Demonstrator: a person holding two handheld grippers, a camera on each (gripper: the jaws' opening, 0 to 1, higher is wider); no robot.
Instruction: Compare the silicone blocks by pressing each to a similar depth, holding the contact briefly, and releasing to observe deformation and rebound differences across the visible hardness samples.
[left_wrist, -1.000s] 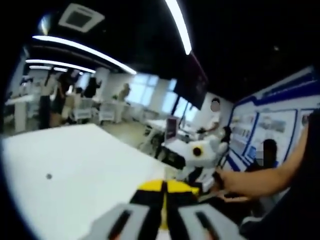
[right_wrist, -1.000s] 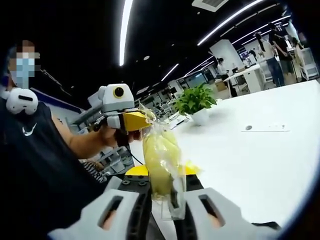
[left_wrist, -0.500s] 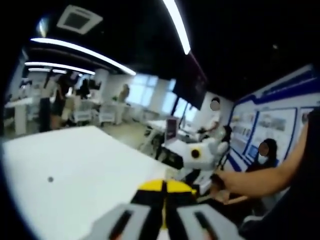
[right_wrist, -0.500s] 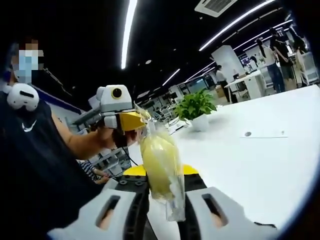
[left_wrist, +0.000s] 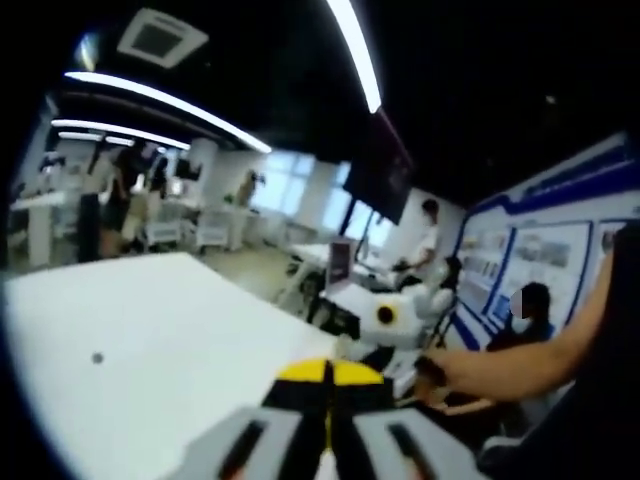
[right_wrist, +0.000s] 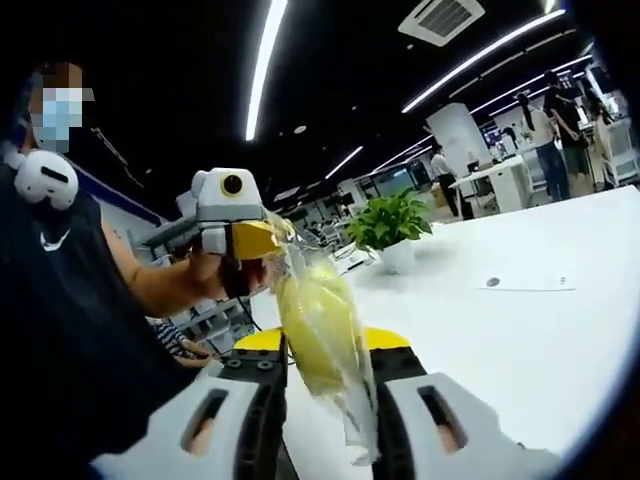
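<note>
In the right gripper view we find the right gripper (right_wrist: 325, 405) with its jaws closed on a clear bag (right_wrist: 335, 375) holding a yellow silicone block (right_wrist: 315, 325), raised above the white counter (right_wrist: 520, 340). The bag's top is pinched by the left gripper (right_wrist: 268, 240), held up in the person's hand (right_wrist: 215, 275). In the left gripper view its jaws sit together.

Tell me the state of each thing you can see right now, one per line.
Right gripper: shut on the bagged yellow block.
Bagged yellow block: held in the air, its top pinched by the left gripper.
Left gripper: shut on the bag's top.
White table: a paper slip lying flat on it.
Potted plant: upright.
</note>
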